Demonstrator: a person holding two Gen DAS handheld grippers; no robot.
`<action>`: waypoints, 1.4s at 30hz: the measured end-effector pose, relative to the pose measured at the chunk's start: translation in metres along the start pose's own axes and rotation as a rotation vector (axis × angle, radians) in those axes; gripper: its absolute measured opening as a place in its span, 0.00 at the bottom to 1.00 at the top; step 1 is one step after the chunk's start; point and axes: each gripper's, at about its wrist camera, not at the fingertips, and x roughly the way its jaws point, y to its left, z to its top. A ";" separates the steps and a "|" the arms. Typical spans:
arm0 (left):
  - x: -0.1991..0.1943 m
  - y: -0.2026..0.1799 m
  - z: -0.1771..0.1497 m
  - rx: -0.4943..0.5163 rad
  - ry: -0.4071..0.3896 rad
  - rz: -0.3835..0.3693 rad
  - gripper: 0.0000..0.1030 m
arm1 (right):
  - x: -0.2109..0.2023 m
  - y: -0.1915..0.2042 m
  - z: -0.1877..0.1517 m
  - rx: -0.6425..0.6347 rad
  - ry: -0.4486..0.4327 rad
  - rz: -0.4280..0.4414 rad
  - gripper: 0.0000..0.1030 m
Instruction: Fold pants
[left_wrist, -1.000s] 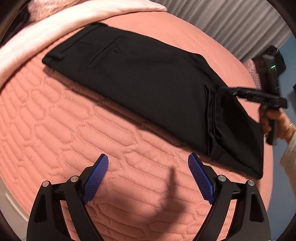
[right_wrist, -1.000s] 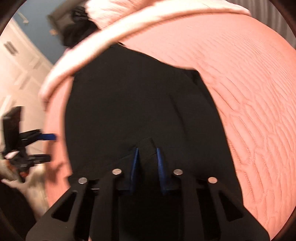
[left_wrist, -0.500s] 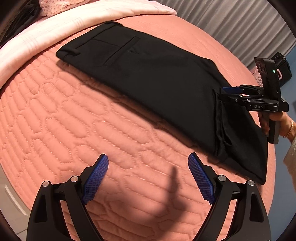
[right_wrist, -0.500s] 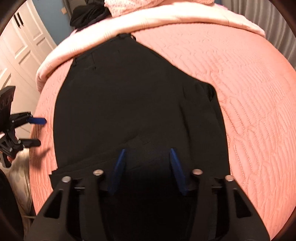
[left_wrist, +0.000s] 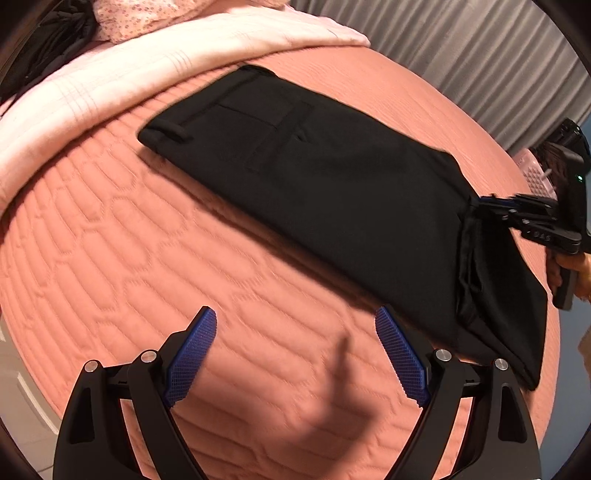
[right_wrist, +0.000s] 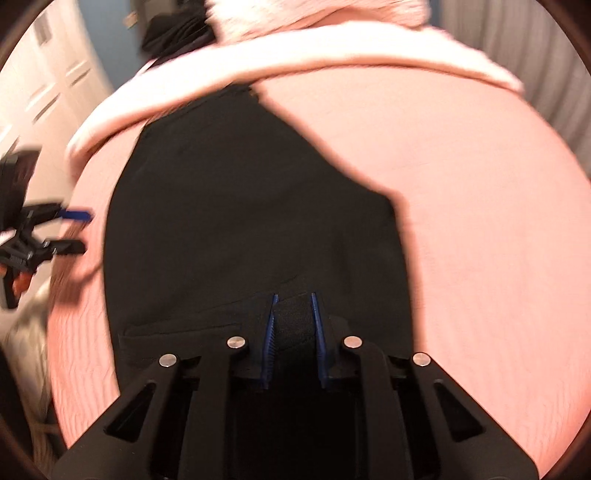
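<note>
Black pants (left_wrist: 332, 192) lie folded lengthwise on a salmon quilted bed (left_wrist: 129, 258), waistband at the far left, leg hems at the right. My left gripper (left_wrist: 295, 354) is open and empty above the quilt, short of the pants' near edge. My right gripper (right_wrist: 293, 314) is shut on a fold of the pants (right_wrist: 251, 206) near the hem end. It also shows in the left wrist view (left_wrist: 495, 203), pinching the cloth at the far edge. The left gripper shows in the right wrist view (right_wrist: 77, 230), open beside the pants.
A pale pink blanket (left_wrist: 110, 85) lies across the bed's head. Dark clothes (left_wrist: 51, 40) sit behind it. Grey curtains (left_wrist: 480, 55) hang past the bed. White cupboard doors (right_wrist: 48, 81) stand at the left in the right wrist view.
The right gripper opened half a second ago and has closed again on the hem-end cloth. The left gripper stayed open and drifted, so the pants sit further right and lower in its view.
</note>
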 end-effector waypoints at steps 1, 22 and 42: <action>0.000 0.005 0.005 -0.009 -0.014 0.013 0.83 | -0.001 -0.008 0.001 0.037 -0.023 -0.019 0.17; -0.009 0.072 0.030 -0.284 -0.070 -0.058 0.83 | -0.013 0.096 -0.068 0.120 -0.015 -0.077 0.43; -0.010 0.048 0.019 -0.178 -0.056 -0.007 0.83 | -0.021 0.152 -0.064 0.179 -0.115 -0.043 0.20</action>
